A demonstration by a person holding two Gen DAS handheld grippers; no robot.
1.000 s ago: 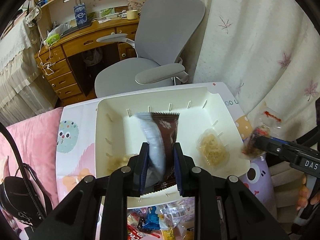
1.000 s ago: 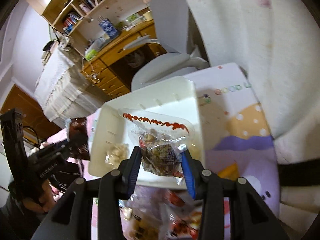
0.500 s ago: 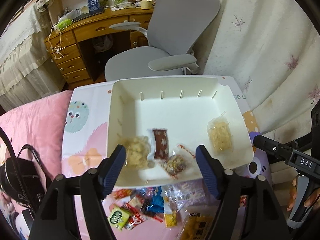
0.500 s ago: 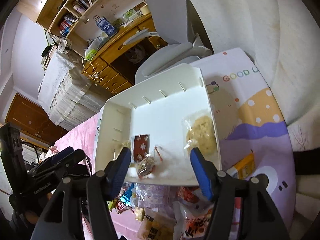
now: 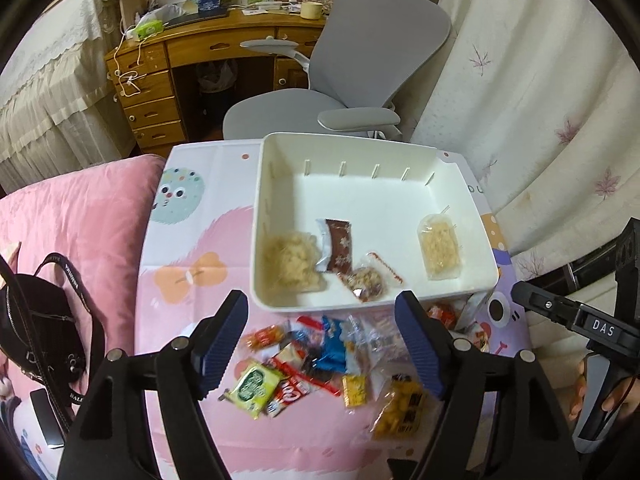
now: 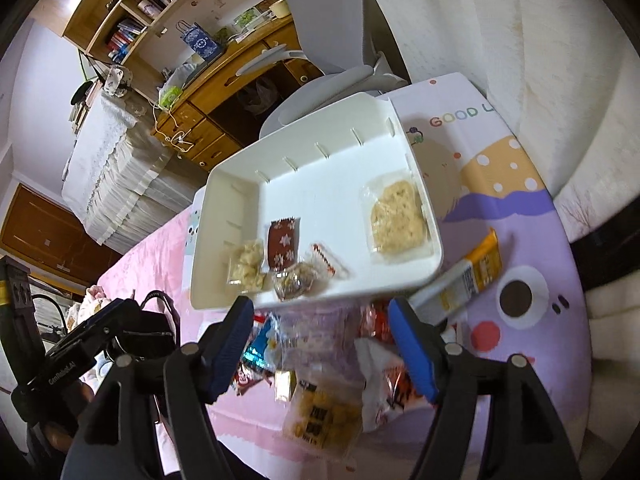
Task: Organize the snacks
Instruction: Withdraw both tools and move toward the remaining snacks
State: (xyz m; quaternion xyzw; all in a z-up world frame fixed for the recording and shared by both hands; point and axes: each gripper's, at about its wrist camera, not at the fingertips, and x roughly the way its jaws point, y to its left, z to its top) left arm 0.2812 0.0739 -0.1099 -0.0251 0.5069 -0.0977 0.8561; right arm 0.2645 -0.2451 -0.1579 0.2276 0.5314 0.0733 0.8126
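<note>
A white bin point(image 5: 372, 148) point(image 6: 224, 176) sits on a cartoon-print mat. It holds a brown star-print wrapper point(image 5: 340, 250) point(image 6: 283, 243), a clear pack of mixed nuts point(image 5: 366, 282) point(image 6: 296, 285), and two clear packs of pale biscuits point(image 5: 290, 260) point(image 5: 440, 246). A pile of loose snacks point(image 5: 320, 360) point(image 6: 320, 368) lies on the mat in front of the bin. My left gripper point(image 5: 322, 344) is open and empty above the pile. My right gripper point(image 6: 322, 350) is open and empty above the pile too; it also shows in the left wrist view point(image 5: 520, 294).
A yellow and white snack bar point(image 6: 464, 280) lies right of the bin. A grey office chair point(image 5: 340, 80) and a wooden desk point(image 5: 192, 52) stand behind the table. A black bag point(image 5: 36, 320) rests on the pink bedding at the left. A white curtain point(image 5: 540, 80) hangs at the right.
Both grippers opened and dropped their packs into the bin: left the brown wrapper, right the mixed nuts. Both then drew back toward the loose pile.
</note>
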